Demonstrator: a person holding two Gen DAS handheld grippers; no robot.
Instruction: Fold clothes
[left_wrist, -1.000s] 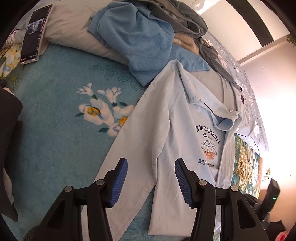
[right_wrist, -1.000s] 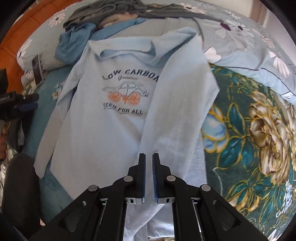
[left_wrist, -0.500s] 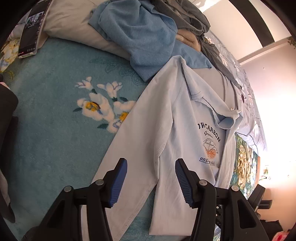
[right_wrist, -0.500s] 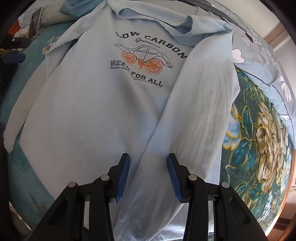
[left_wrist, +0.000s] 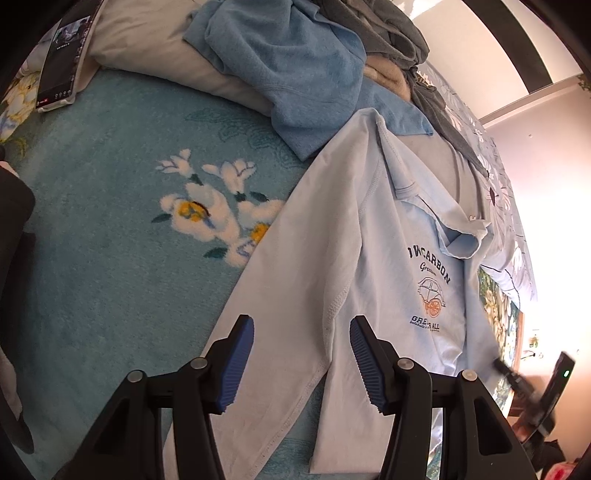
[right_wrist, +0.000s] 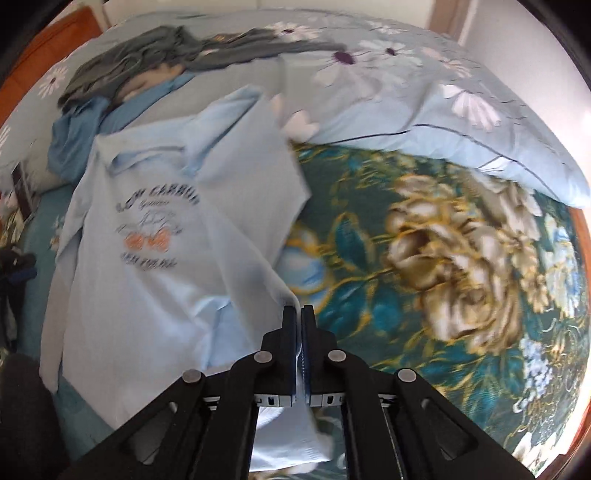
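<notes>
On the bed, right gripper (right_wrist: 299, 314) pinches the polo shirt (right_wrist: 155, 266) sleeve (right_wrist: 255, 236); left gripper (left_wrist: 301, 354) hovers wide open, empty. Next, probably fold that sleeve inward.

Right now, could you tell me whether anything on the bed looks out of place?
Yes: a phone leans on the pillow with its screen lit, near the unfolded clothes pile behind the light blue shirt.

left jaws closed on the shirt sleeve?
No: the left gripper is wide open above the long sleeve of the pale blue printed cotton shirt, its blue ribbed pads touching no fabric.
</notes>
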